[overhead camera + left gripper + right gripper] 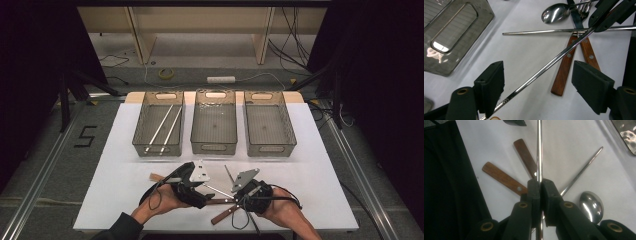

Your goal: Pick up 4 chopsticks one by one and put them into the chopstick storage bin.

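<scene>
Three baskets stand in a row at the 12 o'clock side of the table [120, 150]. The left basket [141, 127] has two long sticks [165, 127] lying in it. The middle basket [199, 120] sits between it and the right basket [287, 125]. At 6 o'clock, near the table's front edge, two hands hold the left gripper [192, 182] and the right gripper [245, 187] side by side. A chopstick [544, 67] lies across the space between them, over two wooden handles [564, 72]. A spoon [555, 12] lies just beyond.
</scene>
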Action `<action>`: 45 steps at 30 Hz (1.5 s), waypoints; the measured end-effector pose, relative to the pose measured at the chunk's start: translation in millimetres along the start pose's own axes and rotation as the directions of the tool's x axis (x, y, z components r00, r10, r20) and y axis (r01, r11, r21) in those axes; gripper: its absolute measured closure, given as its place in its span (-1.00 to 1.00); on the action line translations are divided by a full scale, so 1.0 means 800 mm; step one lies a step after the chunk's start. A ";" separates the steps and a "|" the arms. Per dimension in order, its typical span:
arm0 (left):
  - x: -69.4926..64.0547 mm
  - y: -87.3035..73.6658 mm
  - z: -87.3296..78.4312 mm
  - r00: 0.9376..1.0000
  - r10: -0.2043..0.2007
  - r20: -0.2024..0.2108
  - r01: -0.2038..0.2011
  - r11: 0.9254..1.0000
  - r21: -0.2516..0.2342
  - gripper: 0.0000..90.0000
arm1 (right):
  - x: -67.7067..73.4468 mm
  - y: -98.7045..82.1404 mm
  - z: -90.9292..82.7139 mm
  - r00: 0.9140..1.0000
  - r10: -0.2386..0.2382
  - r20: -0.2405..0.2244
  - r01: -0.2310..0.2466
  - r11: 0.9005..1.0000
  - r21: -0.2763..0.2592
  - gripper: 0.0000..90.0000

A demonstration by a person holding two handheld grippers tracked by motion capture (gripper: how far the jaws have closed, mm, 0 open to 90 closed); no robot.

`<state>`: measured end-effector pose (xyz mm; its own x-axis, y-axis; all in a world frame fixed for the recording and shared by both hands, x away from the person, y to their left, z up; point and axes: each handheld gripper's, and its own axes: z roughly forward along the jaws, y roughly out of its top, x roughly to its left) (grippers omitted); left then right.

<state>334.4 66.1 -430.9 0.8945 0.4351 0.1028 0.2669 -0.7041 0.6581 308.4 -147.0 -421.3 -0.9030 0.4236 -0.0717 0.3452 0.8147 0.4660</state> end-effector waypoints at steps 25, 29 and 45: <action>-0.009 -0.005 0.004 0.990 0.134 0.053 -0.138 0.986 0.096 0.20 | 0.010 0.006 -0.006 0.995 -0.092 -0.037 0.092 0.996 -0.006 0.91; -0.012 -0.004 0.004 0.984 0.164 0.068 -0.170 0.979 0.109 0.30 | 0.011 0.006 -0.007 0.994 -0.102 -0.042 0.102 0.995 -0.005 0.91; -0.017 -0.002 -0.004 0.961 0.245 0.126 -0.262 0.954 0.147 0.63 | 0.012 0.004 -0.008 0.984 -0.161 -0.078 0.160 0.987 -0.024 0.90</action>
<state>320.4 63.6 -431.0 0.9704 0.1750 0.1663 0.0724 -0.8681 0.4911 298.9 -142.7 -415.2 -0.9641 0.2543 -0.0768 0.1901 0.8624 0.4693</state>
